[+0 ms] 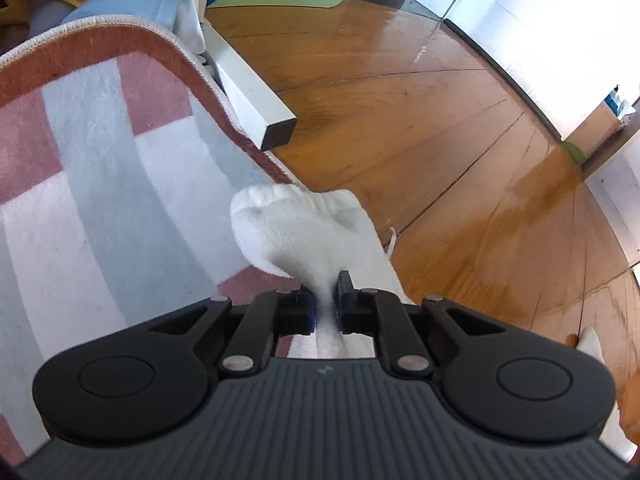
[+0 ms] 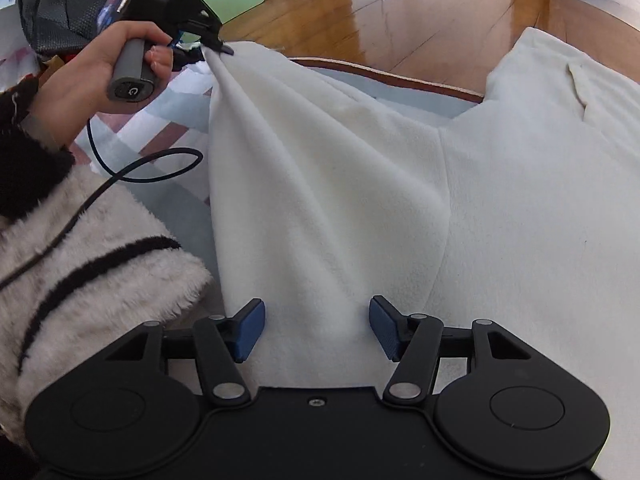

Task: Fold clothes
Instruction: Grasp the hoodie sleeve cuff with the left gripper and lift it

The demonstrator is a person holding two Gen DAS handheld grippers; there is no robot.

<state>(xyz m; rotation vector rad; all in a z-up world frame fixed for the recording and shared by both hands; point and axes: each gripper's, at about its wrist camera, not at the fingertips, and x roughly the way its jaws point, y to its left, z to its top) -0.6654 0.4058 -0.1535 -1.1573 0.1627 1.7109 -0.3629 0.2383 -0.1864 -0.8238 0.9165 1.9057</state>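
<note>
Two tools are in my views. My left tool (image 1: 327, 300) is pinched tight on a bunched fold of the white garment (image 1: 308, 232), which rises from its fingers toward twelve o'clock over the rug's (image 1: 80, 168) edge. From the right wrist view I see that same tool (image 2: 218, 46) at eleven o'clock, gripped by my left hand (image 2: 100, 68), holding up a corner of the garment (image 2: 360, 180) so the cloth drapes down from it in long folds. My right tool (image 2: 317, 330) stands wide, its blue pads (image 2: 252, 330) apart on either side of a ridge of the cloth; whether they touch it I cannot tell. Most of the garment lies spread on the rug (image 2: 168, 128) from one to four o'clock, with wooden floor (image 2: 400, 20) beyond at twelve. My fluffy sleeve (image 2: 100, 272) sits at eight o'clock.
</note>
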